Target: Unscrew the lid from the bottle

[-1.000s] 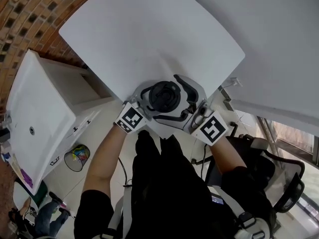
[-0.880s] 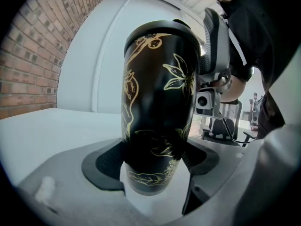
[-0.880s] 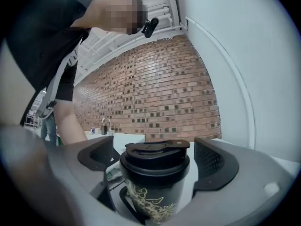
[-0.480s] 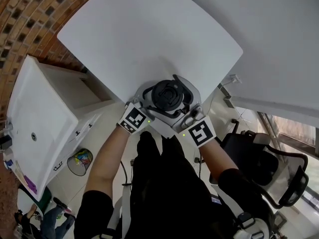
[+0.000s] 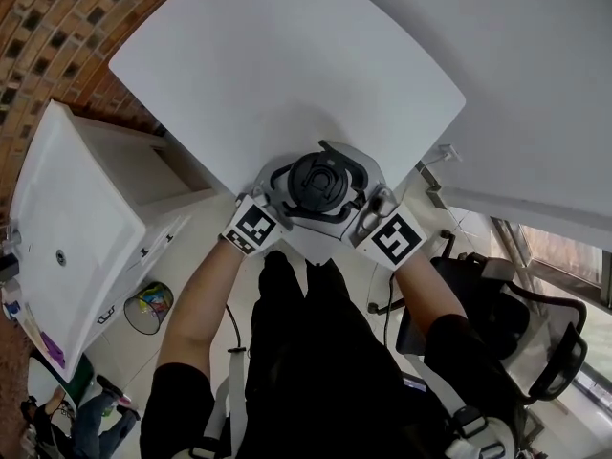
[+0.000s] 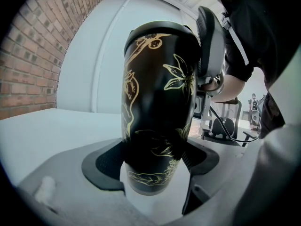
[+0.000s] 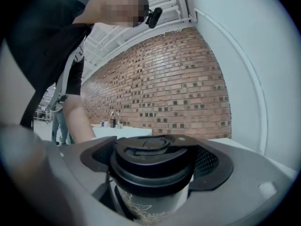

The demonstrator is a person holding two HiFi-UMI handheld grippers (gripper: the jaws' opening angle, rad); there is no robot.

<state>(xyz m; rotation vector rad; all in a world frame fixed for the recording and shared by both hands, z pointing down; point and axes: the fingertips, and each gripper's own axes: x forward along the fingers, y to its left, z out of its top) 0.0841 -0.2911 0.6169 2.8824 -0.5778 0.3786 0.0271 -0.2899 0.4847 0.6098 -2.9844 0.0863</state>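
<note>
A black bottle [image 6: 160, 102] with gold flower drawings stands upright at the near edge of the white table [image 5: 287, 65]. My left gripper [image 6: 151, 166] is shut on its lower body, a pad pressing each side. The bottle's black lid [image 7: 153, 161] sits between the pads of my right gripper [image 7: 155, 166], which reaches in level from the right. Its jaws have just been closing, and both pads now touch the lid's rim. In the head view the lid [image 5: 318, 182] shows from above, ringed by both grey grippers.
A white cabinet [image 5: 67, 218] stands at the left beside the brick wall [image 5: 57, 27]. A small bin [image 5: 148, 304] with coloured things sits on the floor. An office chair [image 5: 516, 323] is at the lower right, and a white wall lies beyond the table.
The right gripper's jaws stood wider around the lid a second ago and have closed in on it; its marker cube shifted slightly. The left gripper and the bottle have stayed put.
</note>
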